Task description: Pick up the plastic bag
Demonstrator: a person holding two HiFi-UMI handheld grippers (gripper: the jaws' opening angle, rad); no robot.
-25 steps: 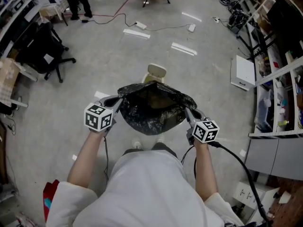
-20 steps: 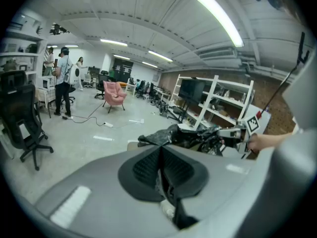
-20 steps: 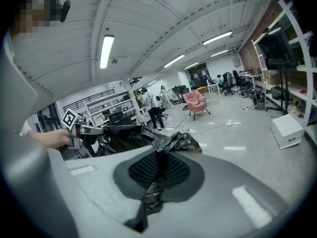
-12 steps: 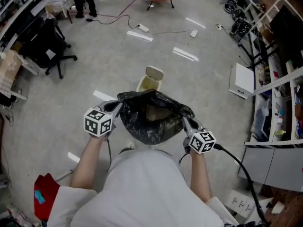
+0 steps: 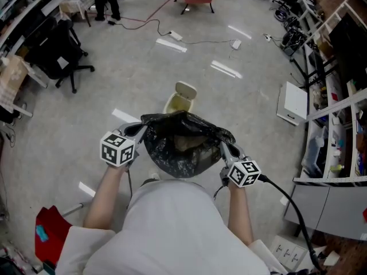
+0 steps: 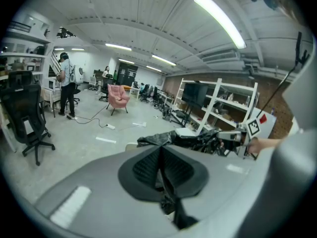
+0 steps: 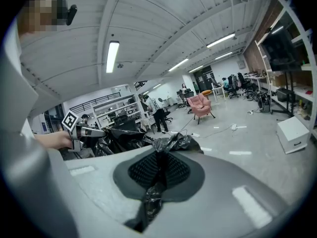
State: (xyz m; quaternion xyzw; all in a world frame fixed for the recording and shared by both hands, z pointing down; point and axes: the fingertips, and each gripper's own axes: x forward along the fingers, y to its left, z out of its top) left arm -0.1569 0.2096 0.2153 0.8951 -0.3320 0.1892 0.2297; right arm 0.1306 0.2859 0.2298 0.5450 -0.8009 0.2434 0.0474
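Over grey floor (image 5: 103, 90), left hand-held gripper (image 5: 140, 130) and right hand-held gripper (image 5: 223, 146) clamp the plastic bag (image 5: 179, 151).

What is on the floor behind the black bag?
A small pale bin with its lid up stands just beyond the bag. The bag covers its near part, and what it holds cannot be made out.

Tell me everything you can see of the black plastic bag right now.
The plastic bag is black, thin, glossy, crinkled film. Its mouth is stretched open between the two tools: the left tool is shut on the rim at one side and the right tool on the opposite side, with film bunched between each pair of jaws. The body sags as a pouch below the rim, in front of the person. Something brownish shows inside; I cannot tell what.
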